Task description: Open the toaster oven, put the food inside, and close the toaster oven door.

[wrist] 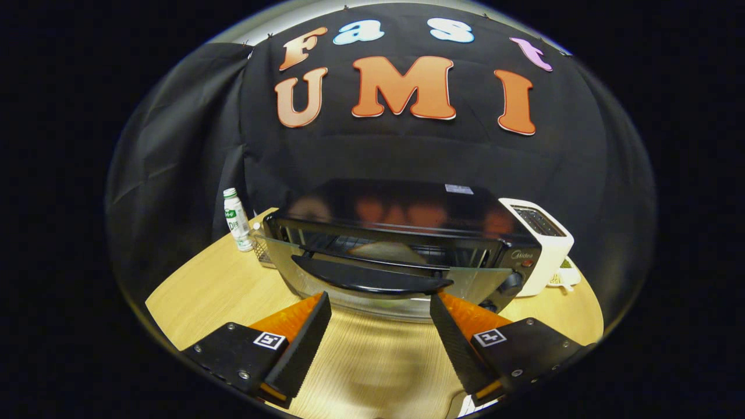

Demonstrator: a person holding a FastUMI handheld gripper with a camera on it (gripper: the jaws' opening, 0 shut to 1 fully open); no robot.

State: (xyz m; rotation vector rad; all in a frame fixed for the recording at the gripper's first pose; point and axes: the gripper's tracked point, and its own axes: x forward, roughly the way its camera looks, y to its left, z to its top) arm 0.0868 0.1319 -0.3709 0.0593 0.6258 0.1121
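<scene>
Light wooden table (221, 291) fills the lower frame. Sitting on it: black toaster oven (407, 233) at centre, a small white bottle (237, 220) at its left, a white toaster (544, 244) tight against its right side.

Black glass-fronted toaster oven (401, 233) sitting mid-table on the light wooden round table (204, 297), its door (372, 279) hanging partly open, small white plastic bottle (237, 220) standing left of it, white slot toaster (544, 238) standing right, parted gripper (381, 302) sitting just before its door.
</scene>
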